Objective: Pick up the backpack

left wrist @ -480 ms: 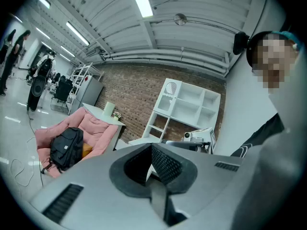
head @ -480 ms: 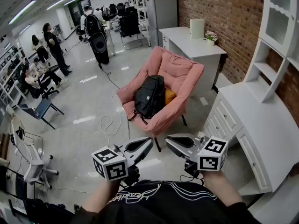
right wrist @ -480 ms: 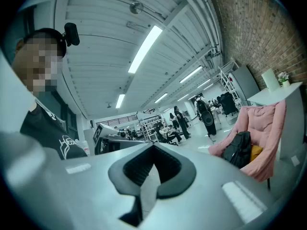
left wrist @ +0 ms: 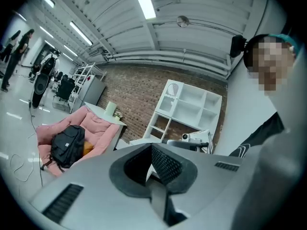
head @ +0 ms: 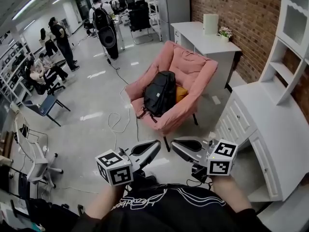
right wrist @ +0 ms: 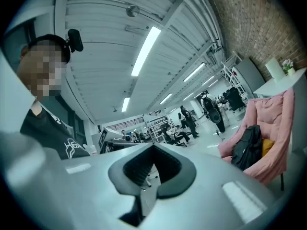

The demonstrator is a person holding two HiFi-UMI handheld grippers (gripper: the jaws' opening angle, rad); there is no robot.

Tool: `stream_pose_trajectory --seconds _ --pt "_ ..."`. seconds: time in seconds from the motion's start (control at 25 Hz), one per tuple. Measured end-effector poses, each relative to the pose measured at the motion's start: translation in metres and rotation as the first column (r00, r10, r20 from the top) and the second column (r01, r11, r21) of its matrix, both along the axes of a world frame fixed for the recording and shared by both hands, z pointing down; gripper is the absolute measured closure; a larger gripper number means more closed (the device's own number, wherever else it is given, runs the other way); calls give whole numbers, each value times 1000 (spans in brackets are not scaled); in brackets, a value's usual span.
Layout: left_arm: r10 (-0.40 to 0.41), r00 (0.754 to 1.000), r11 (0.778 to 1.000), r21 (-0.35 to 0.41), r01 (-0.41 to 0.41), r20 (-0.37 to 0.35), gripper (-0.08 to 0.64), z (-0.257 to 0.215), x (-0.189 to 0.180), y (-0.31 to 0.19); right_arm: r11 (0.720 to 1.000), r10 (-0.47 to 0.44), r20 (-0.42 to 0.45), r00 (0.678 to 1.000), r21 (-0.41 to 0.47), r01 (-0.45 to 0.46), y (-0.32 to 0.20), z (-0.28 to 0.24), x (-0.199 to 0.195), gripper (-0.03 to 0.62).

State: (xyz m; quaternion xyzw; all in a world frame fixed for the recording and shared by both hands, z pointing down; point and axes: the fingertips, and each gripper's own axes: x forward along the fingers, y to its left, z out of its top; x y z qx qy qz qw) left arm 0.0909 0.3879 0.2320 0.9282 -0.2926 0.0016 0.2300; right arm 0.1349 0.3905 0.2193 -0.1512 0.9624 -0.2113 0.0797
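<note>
Close to the person, the left gripper (head: 153, 146) and the right gripper (head: 176, 145) both have jaws pressed together, holding nothing; well ahead of them, the black backpack (head: 160, 93) leans on the seat of a pink armchair (head: 195, 74); it looks soft, floppy and maybe a bit heavy, so the top or a strap seems the best place to grab; its small tan label (left wrist: 74, 145) is too tiny to read.
</note>
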Motion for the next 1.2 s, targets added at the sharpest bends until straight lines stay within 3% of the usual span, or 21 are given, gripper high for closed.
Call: stream_pose_trajectory --seconds 0.12,0.36,0.52,0.96,1.2 --pt "-17 1000 999 -31 17 -10 557 9 -12 -6 999 -28 15 999 -23 28 -6 3 -13 586" --pt "-39 998 995 -97 34 -54 557 24 -40 -35 996 -45 -33 998 -75 42 -34 26 -39 586" --pt "-33 999 992 -120 29 -39 557 37 -57 -64 993 -27 -44 999 -116 22 -68 37 -56 586" --pt "-35 999 970 -240 26 -34 557 81 -148 -193 964 36 -67 997 -262 -53 -200 86 -134 586" --pt "-31 998 956 -294 14 -52 557 100 -211 -260 943 92 -124 988 -306 -127 -267 105 -180 586"
